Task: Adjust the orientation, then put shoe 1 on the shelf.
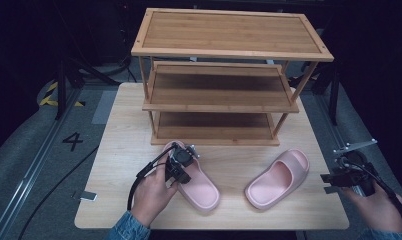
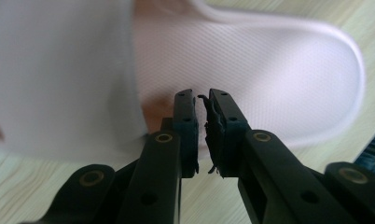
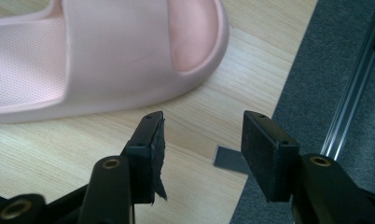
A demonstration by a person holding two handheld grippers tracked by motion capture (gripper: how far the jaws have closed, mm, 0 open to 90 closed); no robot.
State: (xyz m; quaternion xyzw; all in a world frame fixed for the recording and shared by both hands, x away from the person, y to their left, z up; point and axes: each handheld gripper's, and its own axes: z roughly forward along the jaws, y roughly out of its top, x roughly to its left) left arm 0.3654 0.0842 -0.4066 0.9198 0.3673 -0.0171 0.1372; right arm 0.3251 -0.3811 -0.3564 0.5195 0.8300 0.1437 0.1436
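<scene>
While the person leans in from the near edge of the worktop (image 1: 139, 130), the left hand-held gripper (image 1: 180, 162) sits over the toe end of the left pink slipper (image 1: 196, 182), which lies flat on the wood just in front of the wooden shoe rack (image 1: 229, 75). From the left gripper view its two black jaws stand close together with only a thin gap between them, and nothing is caught in that gap; the slipper's band (image 2: 59, 70) fills the space to one side of them and the dimpled footbed (image 2: 269, 79) spreads out beyond. The jaw tips hover right at the slipper, though I cannot tell whether they actually touch it. The left hand (image 1: 151, 192) grips the tool from below, cable looping off to the side.

The second pink slipper (image 1: 279, 177) lies well apart from the first, angled with its toe pointing toward the rack's right leg. The right hand-held gripper (image 1: 346, 175) is held beyond the worktop's right edge, near that slipper but clear of it. Seen in the right gripper view, its jaws stand wide with bare wood and the grey floor mat (image 3: 316, 70) between them; the slipper's toe end (image 3: 129, 51) lies ahead of them, untouched. A small grey tag (image 3: 230, 158) sits at the worktop's edge between the jaws.

The rack has three empty-looking shelves and stands at the far side of the worktop.
</scene>
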